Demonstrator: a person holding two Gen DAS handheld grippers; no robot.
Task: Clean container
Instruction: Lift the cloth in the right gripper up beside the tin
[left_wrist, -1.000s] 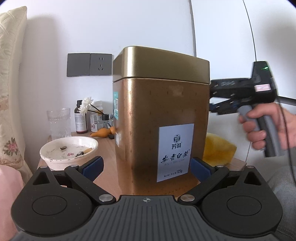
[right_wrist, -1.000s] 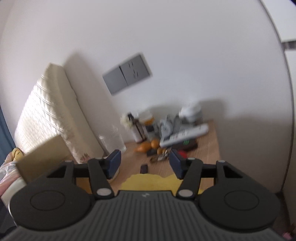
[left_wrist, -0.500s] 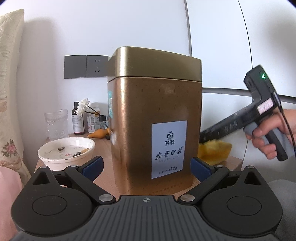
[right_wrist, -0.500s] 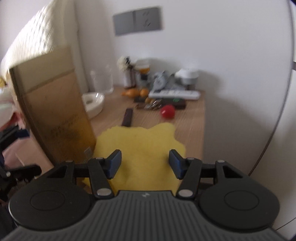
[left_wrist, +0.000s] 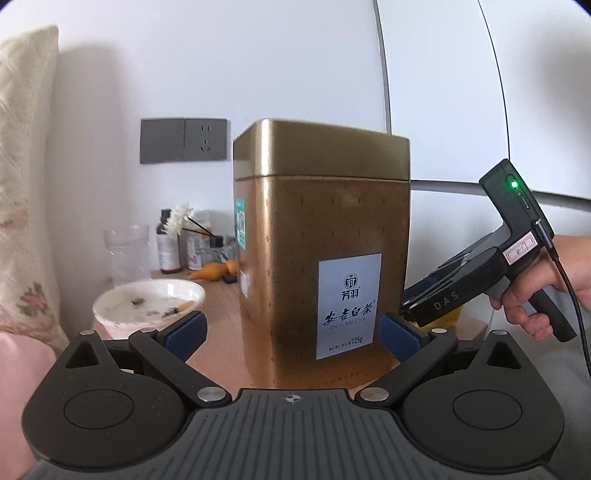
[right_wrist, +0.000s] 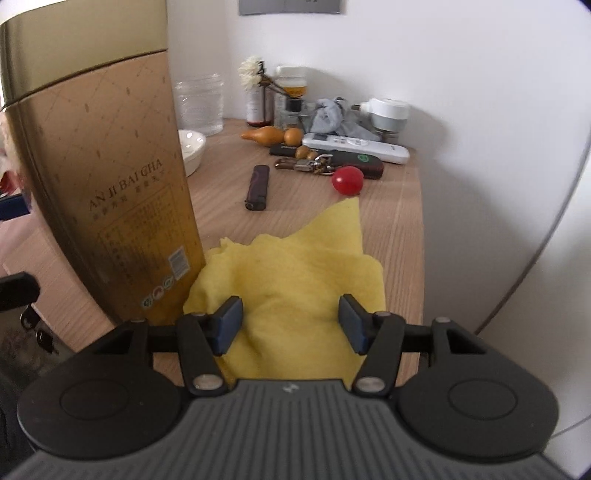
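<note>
A tall gold tea tin (left_wrist: 321, 258) with its lid on stands upright on the wooden table (right_wrist: 391, 221). My left gripper (left_wrist: 292, 332) is open and level, its blue pads on either side of the tin's base with a gap on the left. A crumpled yellow cloth (right_wrist: 295, 273) lies to the right of the tin (right_wrist: 110, 177), touching its foot. My right gripper (right_wrist: 291, 325) tilts down over the cloth. It is open, the pads apart with cloth below and between them. In the left wrist view a hand (left_wrist: 535, 306) holds that right gripper (left_wrist: 410, 310) low beside the tin.
A white dish with ash (left_wrist: 147, 299) and a glass (left_wrist: 127, 254) stand left of the tin. Behind the cloth lie a lighter (right_wrist: 257, 182), a red ball (right_wrist: 347, 180), keys, a remote (right_wrist: 354, 144) and bottles. The table's right edge runs along the wall.
The right gripper has tipped from facing the wall down toward the table and sunk over the yellow cloth beside the tin. The left gripper has hardly moved.
</note>
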